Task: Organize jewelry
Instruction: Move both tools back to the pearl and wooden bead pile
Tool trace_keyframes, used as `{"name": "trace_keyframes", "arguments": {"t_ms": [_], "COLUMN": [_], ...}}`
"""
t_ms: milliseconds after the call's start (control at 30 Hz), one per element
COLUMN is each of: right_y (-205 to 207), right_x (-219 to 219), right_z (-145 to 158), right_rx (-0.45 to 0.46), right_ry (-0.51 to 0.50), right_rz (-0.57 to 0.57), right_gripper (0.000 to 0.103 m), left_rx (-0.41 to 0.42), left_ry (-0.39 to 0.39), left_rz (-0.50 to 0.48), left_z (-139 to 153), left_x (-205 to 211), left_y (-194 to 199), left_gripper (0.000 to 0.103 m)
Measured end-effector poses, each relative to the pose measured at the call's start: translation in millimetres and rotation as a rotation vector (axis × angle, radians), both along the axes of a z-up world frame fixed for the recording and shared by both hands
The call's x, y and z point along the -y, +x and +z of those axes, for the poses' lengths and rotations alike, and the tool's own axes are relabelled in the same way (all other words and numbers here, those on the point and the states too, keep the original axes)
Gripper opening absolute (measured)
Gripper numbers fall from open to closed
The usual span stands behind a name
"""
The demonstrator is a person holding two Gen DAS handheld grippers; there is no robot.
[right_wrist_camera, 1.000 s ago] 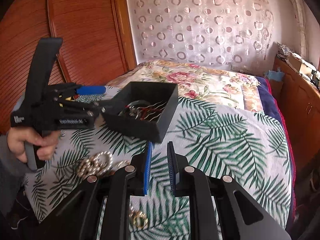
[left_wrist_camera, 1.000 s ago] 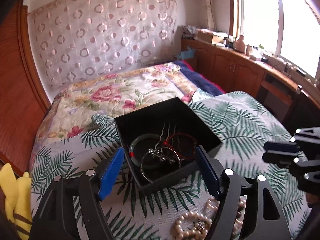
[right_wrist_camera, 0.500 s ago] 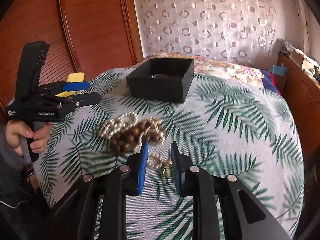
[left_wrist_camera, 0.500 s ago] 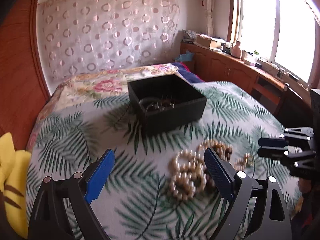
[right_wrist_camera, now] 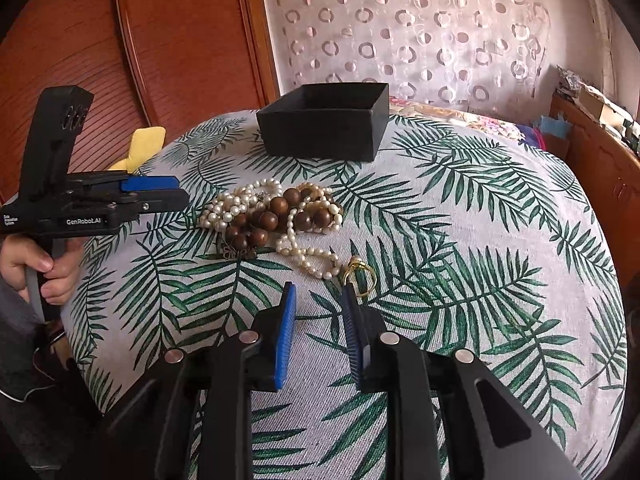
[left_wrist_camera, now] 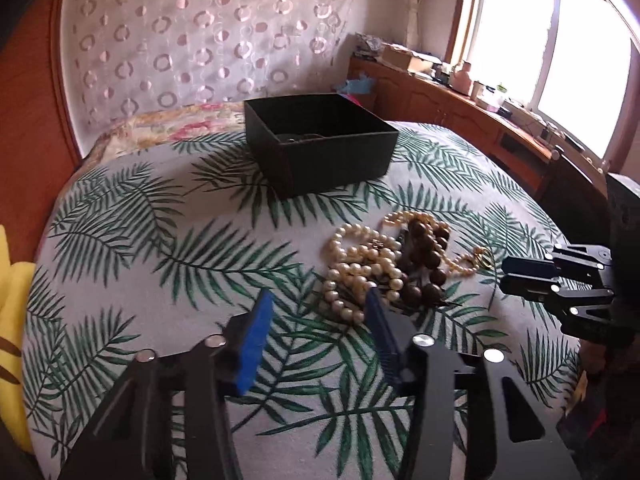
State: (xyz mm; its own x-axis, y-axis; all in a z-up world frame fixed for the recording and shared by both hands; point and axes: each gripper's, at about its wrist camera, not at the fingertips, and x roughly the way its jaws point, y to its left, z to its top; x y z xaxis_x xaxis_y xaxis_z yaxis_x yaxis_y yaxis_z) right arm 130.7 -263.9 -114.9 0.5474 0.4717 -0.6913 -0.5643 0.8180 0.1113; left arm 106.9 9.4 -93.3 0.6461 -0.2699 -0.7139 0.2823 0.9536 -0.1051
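Closing now, the left gripper has nothing between its jaws and sits just short of the pearl strands. Right gripper is part open, empty, beside the gold ring. Risk: pearls are tangled with the wooden beads, so one pinch may drag the whole clump. Black box sits beyond on the soft leaf-print bedspread; bedroom, window on the right.

Black two-finger grippers with blue ribbed pads, silver round screws at the joints. White "GenRobot.AI" lettering on the left gripper (side-on here). Grey sleeve at the wrist.
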Motion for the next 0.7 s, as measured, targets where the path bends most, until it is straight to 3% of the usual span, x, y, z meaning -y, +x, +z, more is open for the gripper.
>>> {"name": "trace_keyframes", "arguments": {"t_ms": [167, 633, 700], "right_y": [-2.0, -3.0, -3.1], "right_x": [2.2, 0.4, 0.3], "right_z": [-1.2, -0.4, -0.7], "right_rx": [0.015, 0.029, 0.028], "right_ry": [0.007, 0.001, 0.003], "right_rz": [-0.006, -0.017, -0.017], "right_gripper": [0.026, 0.026, 0.026], "left_rx": [-0.017, -0.044, -0.031], "left_ry": [0.004, 0.095, 0.111], "left_rz": [-0.022, 0.006, -0.002], "left_z": [-4.3, -17.8, -18.4], "left_x": [11.6, 24.3, 25.4], "left_y": [5.6, 22.4, 19.2], "left_gripper": [0.021, 0.018, 0.011]}}
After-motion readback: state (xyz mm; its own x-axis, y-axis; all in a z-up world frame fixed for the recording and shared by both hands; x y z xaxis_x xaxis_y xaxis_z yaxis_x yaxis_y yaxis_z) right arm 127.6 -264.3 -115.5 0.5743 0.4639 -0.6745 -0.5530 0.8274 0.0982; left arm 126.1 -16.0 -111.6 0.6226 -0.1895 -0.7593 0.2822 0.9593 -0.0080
